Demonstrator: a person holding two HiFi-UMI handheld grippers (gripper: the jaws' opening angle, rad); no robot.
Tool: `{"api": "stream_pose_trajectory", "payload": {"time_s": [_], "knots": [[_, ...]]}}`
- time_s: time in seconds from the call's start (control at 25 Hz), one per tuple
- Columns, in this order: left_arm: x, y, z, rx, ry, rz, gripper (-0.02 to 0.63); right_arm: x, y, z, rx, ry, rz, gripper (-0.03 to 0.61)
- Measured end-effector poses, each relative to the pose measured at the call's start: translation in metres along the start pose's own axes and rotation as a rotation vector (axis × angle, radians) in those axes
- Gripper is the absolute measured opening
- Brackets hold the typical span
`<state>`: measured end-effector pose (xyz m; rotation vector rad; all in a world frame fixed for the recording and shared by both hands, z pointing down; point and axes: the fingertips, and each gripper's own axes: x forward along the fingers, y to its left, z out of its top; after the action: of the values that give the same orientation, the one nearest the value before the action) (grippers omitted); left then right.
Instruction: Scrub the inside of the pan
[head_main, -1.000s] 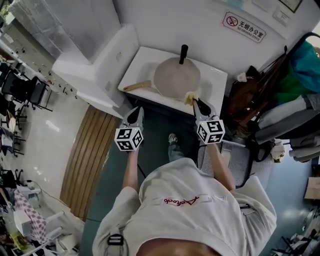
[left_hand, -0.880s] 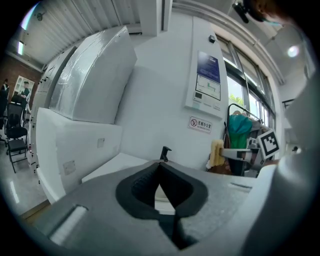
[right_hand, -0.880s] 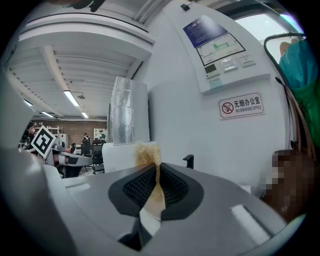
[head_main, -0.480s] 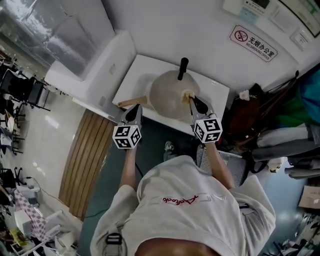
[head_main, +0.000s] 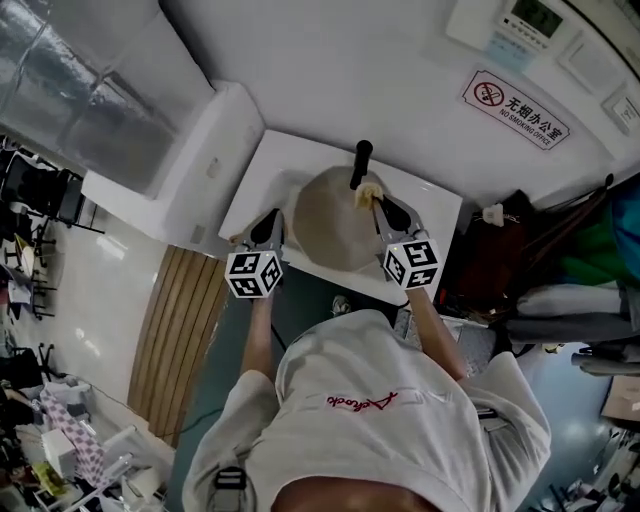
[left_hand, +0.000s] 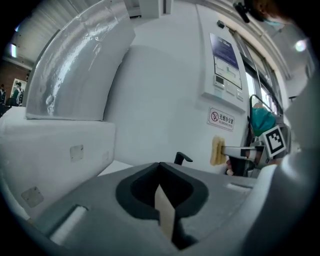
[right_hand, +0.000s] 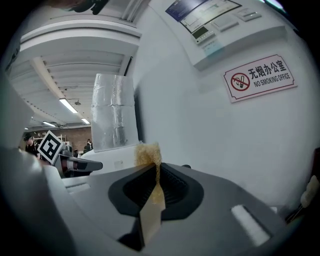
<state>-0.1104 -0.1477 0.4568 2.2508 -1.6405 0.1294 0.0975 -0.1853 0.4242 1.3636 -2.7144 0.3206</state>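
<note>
- Risk of pan (head_main: 330, 225) sliding: it sits loose on white table (head_main: 275, 160) against the wall, near rim close to the table's front edge; left gripper (head_main: 271, 217) has its jaws pressed together on nothing, parked at the pan's left rim; my read is that nothing braces the pan, so a scrub stroke pulled toward the person could drag or spin it
- Risk of losing sponge (head_main: 368, 192): right gripper (head_main: 380, 203) pinches it by one end only, the rest sticks out past the tips; hard pressure could fold it or pull it free
- Risk of clipping black handle (head_main: 360, 163): sponge is over the pan's far side, just beside the handle's root; a stroke further toward the wall would knock it
- Contact unknown: no view shows whether the sponge touches the pan's inside; left gripper view puts it about level with the handle, so probably just above; scrubbing looks not yet started
- Change vs a second ago: both grippers have gone forward toward the wall; sponge was at the pan's near rim, now at the far side by the handle; left gripper was short of the table, now alongside the pan
- Wooden stick seen left of the pan earlier is now covered by the left gripper; pan hasn't shifted on the table as far as I can tell
</note>
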Motion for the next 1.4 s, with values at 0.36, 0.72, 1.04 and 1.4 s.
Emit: {"api": "stream_pose_trajectory", "payload": {"time_s": [0.36,0.72,1.04,1.4], "knots": [[0.03,0.005,-0.003,-0.001,0.035,-0.013,0.0,0.021,-0.017,-0.001,0.017,0.01,-0.008,0.029],[0.045,0.021,-0.019,-0.007,0.088,-0.058,0.0,0.028,-0.014,-0.02,0.016,0.053,-0.053,0.029],[0.061,0.047,-0.04,-0.017,0.157,-0.093,0.0,0.043,0.001,-0.046,0.018,0.122,-0.08,0.029],[0.083,0.059,-0.085,-0.043,0.263,-0.134,0.0,0.052,0.008,-0.082,0.059,0.202,-0.097,0.029]]}}
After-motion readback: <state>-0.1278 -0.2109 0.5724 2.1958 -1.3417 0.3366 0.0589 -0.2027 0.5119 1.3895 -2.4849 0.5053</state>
